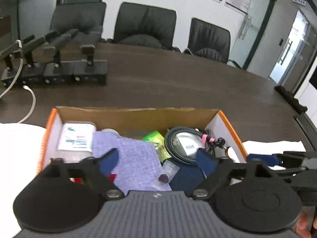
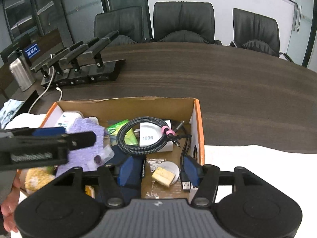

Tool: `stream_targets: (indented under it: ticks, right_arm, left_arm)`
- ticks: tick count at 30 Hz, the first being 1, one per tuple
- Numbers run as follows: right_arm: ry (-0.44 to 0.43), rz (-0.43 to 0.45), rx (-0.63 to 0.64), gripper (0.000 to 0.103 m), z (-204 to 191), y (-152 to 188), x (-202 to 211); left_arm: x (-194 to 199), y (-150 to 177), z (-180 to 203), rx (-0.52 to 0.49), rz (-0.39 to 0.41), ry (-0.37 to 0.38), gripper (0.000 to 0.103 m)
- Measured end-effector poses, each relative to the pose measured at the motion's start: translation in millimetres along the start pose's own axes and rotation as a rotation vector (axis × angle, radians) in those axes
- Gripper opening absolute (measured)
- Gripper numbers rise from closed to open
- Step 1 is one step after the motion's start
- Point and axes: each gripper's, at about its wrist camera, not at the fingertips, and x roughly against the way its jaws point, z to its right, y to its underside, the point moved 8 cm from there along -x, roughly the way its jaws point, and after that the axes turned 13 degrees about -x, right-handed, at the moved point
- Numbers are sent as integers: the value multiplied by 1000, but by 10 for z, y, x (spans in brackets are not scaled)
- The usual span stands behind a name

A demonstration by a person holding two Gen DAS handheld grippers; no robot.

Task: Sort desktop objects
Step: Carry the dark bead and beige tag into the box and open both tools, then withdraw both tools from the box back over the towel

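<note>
Grippers first: my left gripper point(image 1: 157, 158) hangs over the box point(image 1: 138, 117) with its blue pads spread wide and nothing pinched between them; the purple cloth point(image 1: 136, 158) lies below the gap, spread loose on the pile. My right gripper point(image 2: 159, 171) is partly spread too, pads apart, with no pressure on anything; under the gap I see bare cardboard floor, a pale yellow block point(image 2: 164, 175) resting on a white disc point(image 2: 170, 168), and a USB plug point(image 2: 186, 184) just beside the right pad. From the right wrist view the left gripper crosses the left side of the frame, over the cloth. Inside the box, the coiled braided cable point(image 2: 142, 136) lies on a white charger point(image 2: 154, 136) marked 100W, tied with a pink strap point(image 2: 168, 131). A green packet point(image 1: 153, 138) sits between cloth and cable, and a white pack point(image 1: 76, 138) with printed label fills the far left corner. A small clear bag point(image 1: 168, 172) holding a dark round piece rests against the cloth's near edge. Thin black leads point(image 2: 185, 138) trail along the right wall. The box stands on a dark wood table point(image 1: 188, 83), with white sheets point(image 1: 273, 145) at either side of it. Farther off, a row of black stands point(image 1: 59, 67) with a white cord point(image 1: 29, 107), a metal flask point(image 2: 20, 75), and three black chairs point(image 1: 144, 25) behind the table.
</note>
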Motion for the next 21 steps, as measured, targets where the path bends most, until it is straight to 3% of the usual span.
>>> stream_targets:
  ticks: [2,5,10,12,14,18,21]
  right_arm:
    - [-13,-16,-2,64,1,38,52]
    - [-32,-66,18,71,-20,182,119]
    - [-85,-79,40,75,-9,515,358]
    - [-112,-79,42,75,3,702,458]
    - [-109,-17,81,78,19,869,598]
    - [-124,33,133,77,102,1276,836]
    - [-159,65,141,75,178,1506,941]
  left_arm:
    - [135,0,-34,-5,21,-34,102]
    - [323,123,-21,-28,15,-83,103]
    - [615,511,194,-106,9,13,103]
    - [762,670,254,-144,44,-6,103]
    - [915,857,315,-159,97,-35,103]
    - [1042,1304,545,-166,103,33,103]
    - [1043,1552,865,-261,141,173,103]
